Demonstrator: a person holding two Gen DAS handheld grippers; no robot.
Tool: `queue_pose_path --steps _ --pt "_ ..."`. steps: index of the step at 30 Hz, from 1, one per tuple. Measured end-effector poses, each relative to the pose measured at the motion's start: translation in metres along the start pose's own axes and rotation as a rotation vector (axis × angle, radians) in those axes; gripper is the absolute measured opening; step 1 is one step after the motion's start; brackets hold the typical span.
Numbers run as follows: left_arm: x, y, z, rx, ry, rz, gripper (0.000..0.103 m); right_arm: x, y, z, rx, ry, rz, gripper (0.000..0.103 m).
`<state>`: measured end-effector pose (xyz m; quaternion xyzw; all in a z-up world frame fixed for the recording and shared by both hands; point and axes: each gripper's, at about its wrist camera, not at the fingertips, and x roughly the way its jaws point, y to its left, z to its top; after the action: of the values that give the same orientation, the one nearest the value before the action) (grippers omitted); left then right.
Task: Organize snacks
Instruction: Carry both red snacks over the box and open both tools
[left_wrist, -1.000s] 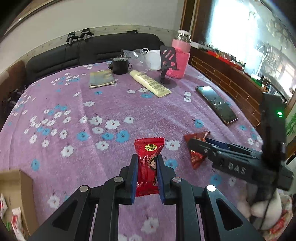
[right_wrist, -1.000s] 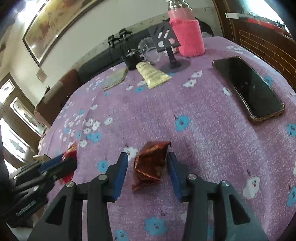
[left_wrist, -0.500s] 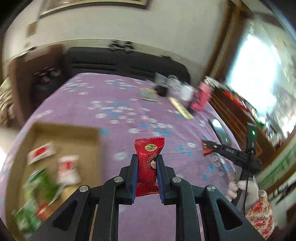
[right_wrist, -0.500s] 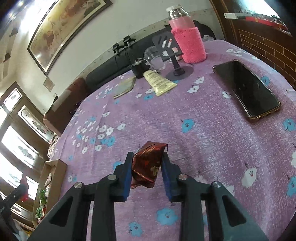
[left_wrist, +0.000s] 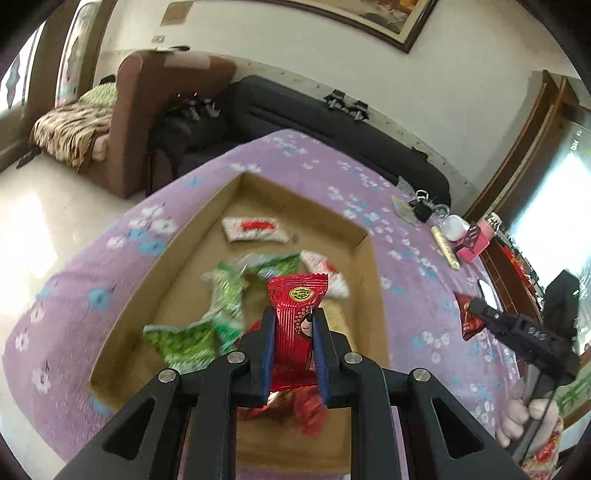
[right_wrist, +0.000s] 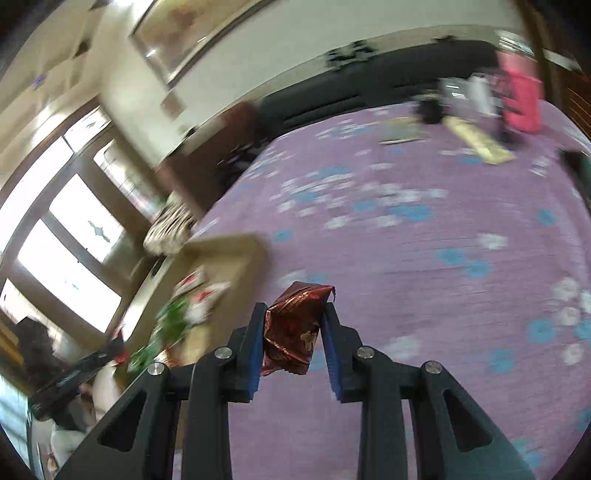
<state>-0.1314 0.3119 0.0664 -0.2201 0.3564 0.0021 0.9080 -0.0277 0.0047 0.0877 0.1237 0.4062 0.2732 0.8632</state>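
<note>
While the left gripper (left_wrist: 293, 345) pinches a red snack packet (left_wrist: 295, 321) above the cardboard box (left_wrist: 364, 280), inside its walls, the right gripper (right_wrist: 293, 336) clamps a dark red packet (right_wrist: 295, 325) over bare cloth beside that box; box contents are pretty blurred.

Red packet (left_wrist: 297, 317) above box (left_wrist: 369, 295); maroon packet (right_wrist: 295, 325) aloft.

One cardboard box (left_wrist: 369, 254) holds two white-and-red packets (left_wrist: 255, 229), about three green packets (left_wrist: 192, 338) and blurred red wrappers at 6 o'clock, while each of two claws grips one snack: a red packet (left_wrist: 295, 299) and a dark-red foil packet (right_wrist: 295, 325).
</note>
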Motion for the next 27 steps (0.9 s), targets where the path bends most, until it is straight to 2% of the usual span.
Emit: queue_pose_path --steps 6,8,10,13,20,23,25,27 --pt "0.007 0.019 -0.008 -0.032 0.018 0.048 0.020 0.045 0.073 -0.019 -0.107 0.102 0.068 0.028" --pt "0.005 0.023 -0.008 -0.047 0.011 0.035 0.025 0.057 0.089 -0.025 -0.134 0.127 0.072 0.028" --pt "0.000 0.026 -0.007 -0.057 -0.002 0.026 0.035 0.068 0.102 -0.033 -0.161 0.152 0.076 0.028" --pt "-0.007 0.029 -0.005 -0.054 -0.022 0.022 0.041 0.079 0.116 -0.042 -0.203 0.172 0.067 0.028" --pt "-0.023 0.029 -0.001 -0.058 -0.072 0.003 0.046 0.085 0.130 -0.051 -0.265 0.164 0.031 0.031" --pt "-0.033 0.026 0.001 -0.051 -0.098 -0.006 0.053 0.078 0.132 -0.050 -0.267 0.139 0.035 0.031" --pt "-0.038 0.024 0.002 -0.049 -0.113 -0.009 0.058 0.070 0.133 -0.047 -0.263 0.111 0.031 0.036" --pt "-0.044 0.022 0.003 -0.048 -0.129 -0.012 0.058 0.061 0.130 -0.043 -0.253 0.076 0.020 0.040"
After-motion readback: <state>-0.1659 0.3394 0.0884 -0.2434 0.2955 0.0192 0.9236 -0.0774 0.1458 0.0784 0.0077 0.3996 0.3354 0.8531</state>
